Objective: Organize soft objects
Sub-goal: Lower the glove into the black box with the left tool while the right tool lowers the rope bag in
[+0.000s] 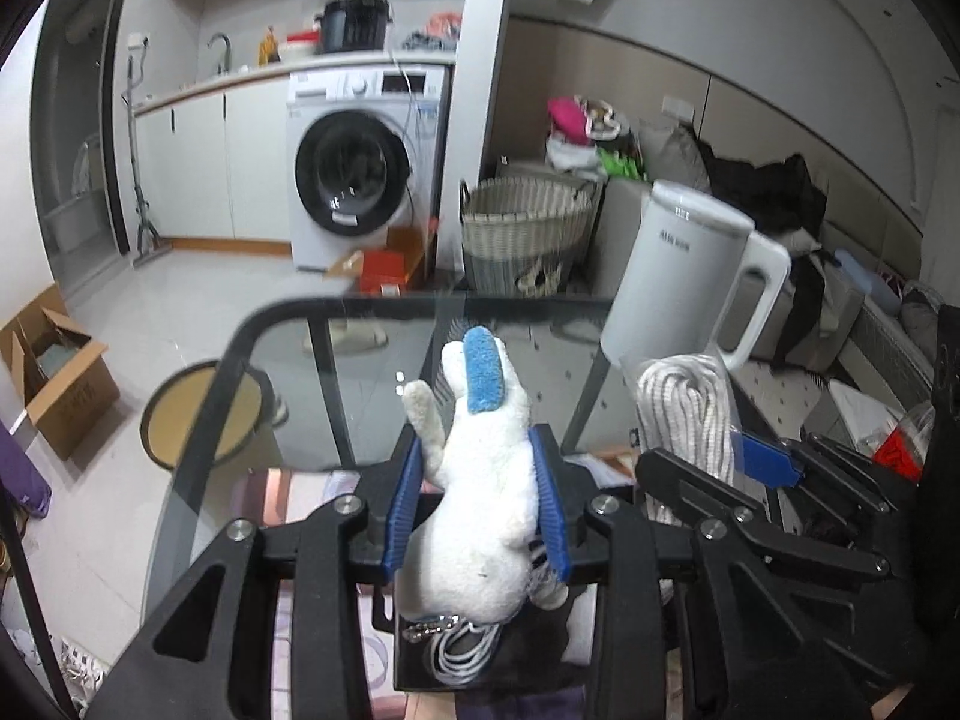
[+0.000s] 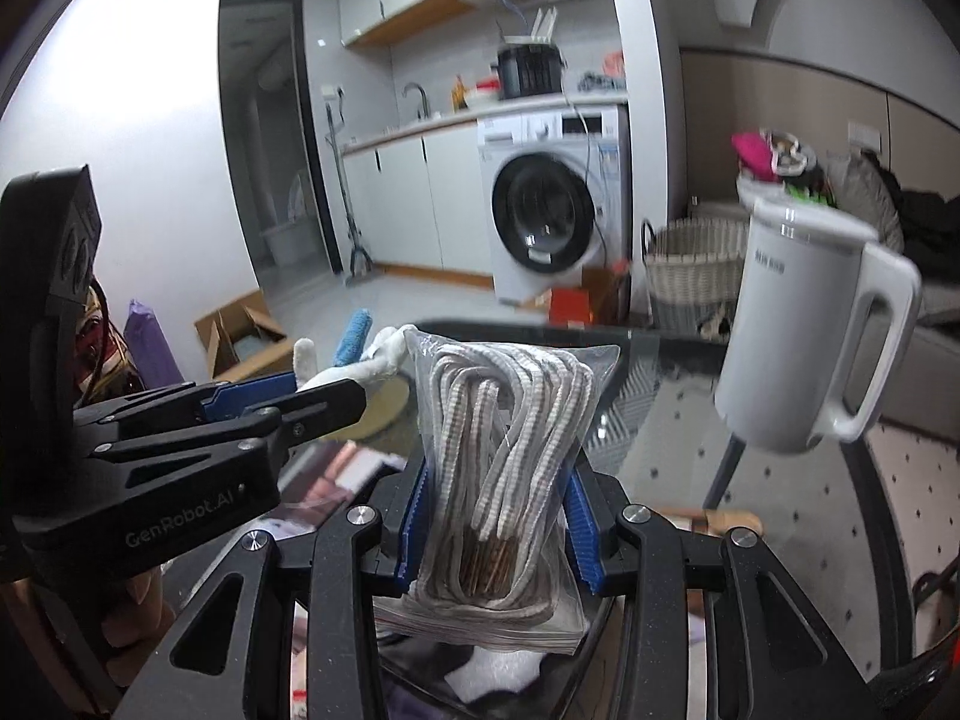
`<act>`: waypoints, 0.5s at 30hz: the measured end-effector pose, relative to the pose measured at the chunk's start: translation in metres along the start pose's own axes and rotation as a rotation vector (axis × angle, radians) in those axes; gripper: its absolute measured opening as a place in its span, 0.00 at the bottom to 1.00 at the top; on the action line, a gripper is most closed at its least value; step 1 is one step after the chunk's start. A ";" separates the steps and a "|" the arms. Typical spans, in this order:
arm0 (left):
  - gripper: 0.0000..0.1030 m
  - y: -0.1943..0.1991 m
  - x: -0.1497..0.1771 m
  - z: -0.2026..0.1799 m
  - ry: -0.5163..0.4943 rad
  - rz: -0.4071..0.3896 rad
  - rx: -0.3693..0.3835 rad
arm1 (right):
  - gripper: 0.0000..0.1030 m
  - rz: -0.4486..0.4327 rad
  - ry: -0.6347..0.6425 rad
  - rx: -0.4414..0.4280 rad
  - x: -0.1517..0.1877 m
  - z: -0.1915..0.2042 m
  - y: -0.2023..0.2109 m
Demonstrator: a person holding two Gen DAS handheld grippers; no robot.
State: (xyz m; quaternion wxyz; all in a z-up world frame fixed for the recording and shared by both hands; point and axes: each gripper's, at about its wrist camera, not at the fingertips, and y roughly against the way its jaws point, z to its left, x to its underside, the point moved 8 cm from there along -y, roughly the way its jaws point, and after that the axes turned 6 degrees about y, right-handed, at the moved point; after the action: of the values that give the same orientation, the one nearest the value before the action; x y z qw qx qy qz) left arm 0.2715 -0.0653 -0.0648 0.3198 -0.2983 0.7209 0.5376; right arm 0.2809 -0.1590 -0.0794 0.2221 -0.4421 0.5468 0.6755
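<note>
Plush toy [image 1: 480, 480] (white, blue-eared) between left hand-held gripper [image 1: 483, 501] pads

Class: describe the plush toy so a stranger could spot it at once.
Find the glass table with the white kettle on it. The left gripper is shut on the plush toy above it. Unlike the bagged rope beside it, it is fluffy white with a blue patch.

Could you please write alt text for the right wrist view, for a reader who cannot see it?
The right gripper is shut on a clear plastic bag of coiled white cord, held above a glass table. The left gripper, at left, holds a white plush toy with a blue patch; a white plastic kettle stands at right.
</note>
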 end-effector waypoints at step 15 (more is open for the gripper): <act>0.33 -0.050 0.055 0.002 0.018 0.276 -0.015 | 0.39 0.255 -0.023 -0.032 0.056 -0.006 -0.047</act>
State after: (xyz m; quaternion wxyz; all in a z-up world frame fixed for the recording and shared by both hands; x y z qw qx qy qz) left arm 0.2761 -0.0804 -0.1377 0.2342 -0.2035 0.7538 0.5792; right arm 0.2916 -0.1605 -0.1524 0.1334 -0.3647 0.5853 0.7118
